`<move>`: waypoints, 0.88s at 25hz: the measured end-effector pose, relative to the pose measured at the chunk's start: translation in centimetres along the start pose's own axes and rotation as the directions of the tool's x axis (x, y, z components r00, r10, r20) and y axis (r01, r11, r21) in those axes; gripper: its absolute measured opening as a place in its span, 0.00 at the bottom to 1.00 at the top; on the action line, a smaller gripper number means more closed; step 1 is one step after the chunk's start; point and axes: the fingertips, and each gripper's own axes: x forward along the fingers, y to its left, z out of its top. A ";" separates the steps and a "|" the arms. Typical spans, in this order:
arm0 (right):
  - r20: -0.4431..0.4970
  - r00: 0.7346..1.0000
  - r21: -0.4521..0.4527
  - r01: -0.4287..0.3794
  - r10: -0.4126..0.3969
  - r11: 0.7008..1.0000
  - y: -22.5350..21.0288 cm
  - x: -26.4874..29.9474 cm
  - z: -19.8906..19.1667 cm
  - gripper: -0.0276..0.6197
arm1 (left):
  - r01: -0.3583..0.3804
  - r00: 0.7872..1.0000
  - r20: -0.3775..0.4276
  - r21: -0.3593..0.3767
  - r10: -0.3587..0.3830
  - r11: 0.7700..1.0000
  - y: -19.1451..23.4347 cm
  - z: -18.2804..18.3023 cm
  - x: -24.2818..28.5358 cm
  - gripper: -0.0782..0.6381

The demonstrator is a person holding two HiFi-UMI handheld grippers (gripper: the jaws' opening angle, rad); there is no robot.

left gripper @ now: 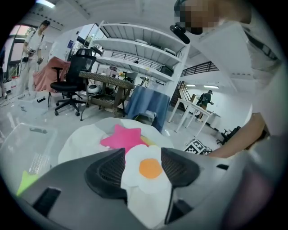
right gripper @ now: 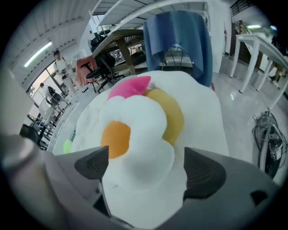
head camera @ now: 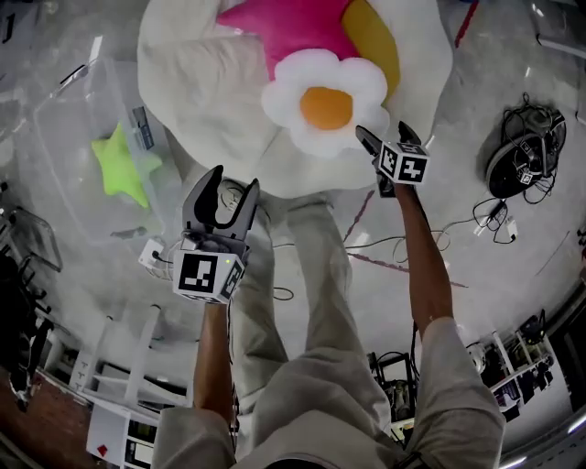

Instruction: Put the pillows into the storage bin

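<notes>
A white flower pillow (head camera: 320, 101) with an orange centre lies on a big white round cushion (head camera: 201, 92), beside a pink star pillow (head camera: 284, 27) and a yellow pillow (head camera: 377, 37). My right gripper (head camera: 383, 130) is open at the flower's right edge. In the right gripper view the flower pillow (right gripper: 135, 139) fills the gap of that gripper (right gripper: 146, 155). My left gripper (head camera: 233, 181) is open and empty, short of the cushion's near edge. In its own view that gripper (left gripper: 143, 155) frames the flower pillow (left gripper: 148, 168) from a distance. A green star pillow (head camera: 124, 165) lies in the clear storage bin (head camera: 64, 119) at left.
A black coiled device (head camera: 522, 160) and loose cables (head camera: 494, 220) lie on the floor at right. The person's legs stand between the grippers. An office chair (left gripper: 67, 85), a table and white shelving (left gripper: 135, 49) stand beyond the cushion.
</notes>
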 end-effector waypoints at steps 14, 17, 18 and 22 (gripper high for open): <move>-0.038 0.989 0.294 -0.124 0.141 0.948 0.2 4.2 -3.4 0.58 | -0.001 0.999 -0.050 0.017 0.002 1.000 -0.3 -2.9 -0.5 0.45; -0.047 0.991 0.260 -0.109 0.125 0.960 0.6 3.2 -3.0 0.39 | -0.011 0.999 -0.038 0.012 0.012 1.000 0.0 -2.5 -1.2 0.45; -0.046 0.992 0.236 -0.103 0.117 0.966 0.9 2.8 -2.8 0.36 | -0.014 0.999 -0.032 0.010 0.015 1.000 0.1 -2.4 -1.4 0.45; -0.005 0.997 0.168 -0.073 0.074 0.983 2.3 0.7 -1.5 0.26 | -0.026 1.000 -0.004 0.005 0.026 1.000 0.6 -1.2 -2.4 0.45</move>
